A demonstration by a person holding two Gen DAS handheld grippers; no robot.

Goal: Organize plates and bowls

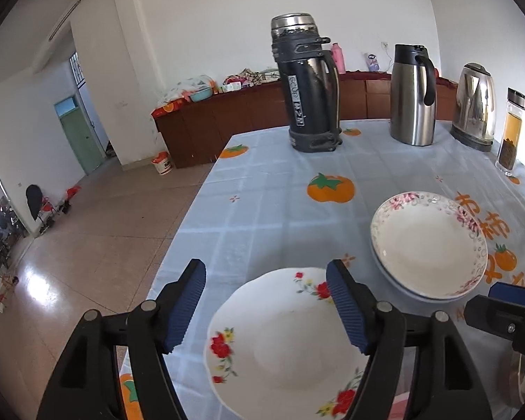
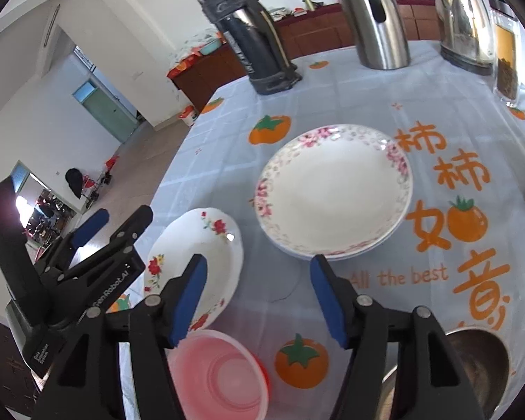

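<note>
Grippers both spread wide: left gripper [image 1: 266, 306] low over red-flower plate [image 1: 287, 346], right gripper [image 2: 259, 297] above pink bowl [image 2: 220, 374].

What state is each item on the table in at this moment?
Left tool: open, over the red-flower plate.
Right tool: open, holding nothing.
Red-flower plate: empty.
Pink-rimmed plates: stacked, top one empty.
Pink plastic bowl: upright, empty.

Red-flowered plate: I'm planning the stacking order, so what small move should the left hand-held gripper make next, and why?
Probably lower the left hand-held gripper and shut it on the near rim of the red-flowered plate. Its jaws stand open above that plate and hold nothing, while the pink-flowered plate stack sits apart on the tablecloth, the likely place to carry it.
</note>
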